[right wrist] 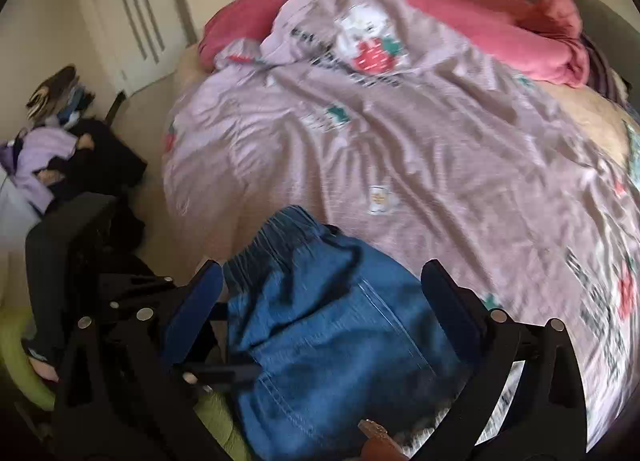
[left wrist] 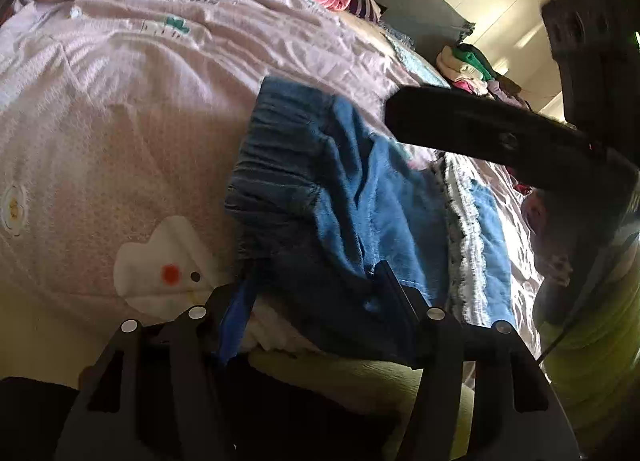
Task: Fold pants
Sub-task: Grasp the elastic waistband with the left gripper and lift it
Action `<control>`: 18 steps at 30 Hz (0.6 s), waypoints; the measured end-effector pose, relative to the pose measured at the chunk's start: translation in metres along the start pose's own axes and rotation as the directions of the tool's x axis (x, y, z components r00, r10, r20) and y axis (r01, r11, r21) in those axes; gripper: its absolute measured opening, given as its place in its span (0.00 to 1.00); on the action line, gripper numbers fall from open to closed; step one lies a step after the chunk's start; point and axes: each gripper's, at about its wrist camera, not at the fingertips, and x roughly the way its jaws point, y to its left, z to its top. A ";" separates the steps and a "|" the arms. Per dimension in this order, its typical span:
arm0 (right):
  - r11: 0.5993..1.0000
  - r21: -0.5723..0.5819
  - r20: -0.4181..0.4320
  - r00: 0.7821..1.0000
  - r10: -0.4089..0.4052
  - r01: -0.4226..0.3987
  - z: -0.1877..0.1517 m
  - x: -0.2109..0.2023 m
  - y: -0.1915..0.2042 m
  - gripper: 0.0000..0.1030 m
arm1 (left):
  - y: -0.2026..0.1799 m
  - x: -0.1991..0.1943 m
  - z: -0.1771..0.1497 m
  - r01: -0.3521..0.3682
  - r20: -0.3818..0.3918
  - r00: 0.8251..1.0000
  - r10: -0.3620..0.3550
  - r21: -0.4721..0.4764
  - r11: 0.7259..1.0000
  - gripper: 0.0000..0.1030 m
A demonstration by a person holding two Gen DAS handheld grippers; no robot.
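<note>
Blue denim pants (left wrist: 344,197) with an elastic waistband and white lace trim lie folded near the bed's near edge; they also show in the right wrist view (right wrist: 332,333). My left gripper (left wrist: 312,289) is open, its fingers on either side of the pants' near edge. My right gripper (right wrist: 320,285) is open, its blue-padded fingers (right wrist: 196,301) straddling the pants just above them. The right gripper's body (left wrist: 500,137) crosses the left wrist view above the pants.
The bed carries a lilac duvet (right wrist: 400,149) with strawberry prints and a pink blanket (right wrist: 500,33) at the far side. A clothes pile (left wrist: 476,69) sits at the bed's far corner. Clothes (right wrist: 52,157) lie heaped left of the bed, by a white door (right wrist: 132,13).
</note>
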 end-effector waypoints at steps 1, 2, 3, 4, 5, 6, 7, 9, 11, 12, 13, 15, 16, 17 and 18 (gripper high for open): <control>1.000 -0.009 -0.019 1.000 -0.001 0.001 0.002 0.007 0.002 0.91 | 0.001 0.001 0.000 0.000 0.001 1.000 0.000 0.000 1.000 0.56; 1.000 -0.016 -0.034 0.999 0.005 -0.006 0.004 0.013 0.002 0.91 | 0.002 0.001 0.000 0.000 0.002 1.000 0.000 -0.002 1.000 0.56; 1.000 -0.021 -0.047 0.999 0.008 -0.009 0.005 0.019 0.003 0.91 | 0.003 0.002 0.000 0.002 0.003 1.000 -0.002 -0.004 1.000 0.57; 0.999 -0.030 -0.061 0.998 0.009 -0.011 0.006 0.026 0.005 0.91 | 0.004 0.003 0.000 0.002 0.004 1.000 -0.002 -0.005 1.000 0.57; 0.999 -0.036 -0.070 0.997 0.013 -0.016 0.007 0.030 0.006 0.91 | 0.005 0.004 0.000 0.003 0.004 1.000 -0.003 -0.007 1.000 0.57; 0.999 -0.040 -0.078 0.997 0.017 -0.020 0.008 0.034 0.007 0.91 | 0.006 0.004 0.000 0.005 0.005 1.000 -0.005 -0.008 1.000 0.57; 0.999 -0.042 -0.085 0.996 0.023 -0.027 0.009 0.039 0.008 0.91 | 0.007 0.003 -0.001 0.007 0.005 1.000 -0.007 -0.007 1.000 0.57; 0.998 -0.040 -0.099 0.994 0.039 -0.043 0.009 0.048 0.009 0.91 | 0.007 0.003 -0.001 0.009 0.006 1.000 -0.009 -0.006 1.000 0.58; 0.998 -0.041 -0.118 0.992 0.051 -0.056 0.008 0.059 0.009 0.87 | 0.010 0.001 -0.004 0.007 0.010 1.000 -0.007 -0.007 1.000 0.64; 0.997 -0.039 -0.130 0.990 0.061 -0.067 0.007 0.063 0.009 0.83 | 0.011 0.001 -0.004 -0.009 0.013 1.000 0.009 -0.007 1.000 0.71; 0.996 -0.031 -0.137 0.988 0.074 -0.079 0.005 0.068 0.008 0.80 | 0.013 0.001 -0.006 -0.004 0.016 1.000 0.004 -0.009 1.000 0.71; 0.995 -0.008 -0.143 0.985 0.100 -0.102 0.000 0.075 0.003 0.66 | 0.013 -0.001 -0.008 -0.002 0.023 1.000 0.002 -0.008 1.000 0.71; 0.993 0.001 -0.139 0.984 0.115 -0.116 -0.002 0.075 0.002 0.56 | 0.013 -0.002 -0.008 -0.002 0.024 1.000 0.002 -0.007 1.000 0.71; 0.991 0.007 -0.128 0.983 0.135 -0.135 -0.004 0.072 0.002 0.51 | 0.013 -0.003 -0.008 0.001 0.024 1.000 -0.001 -0.010 1.000 0.71; 0.990 0.009 -0.113 0.983 0.143 -0.142 -0.005 0.067 0.001 0.44 | 0.014 -0.005 -0.009 0.007 0.023 1.000 -0.007 -0.018 1.000 0.71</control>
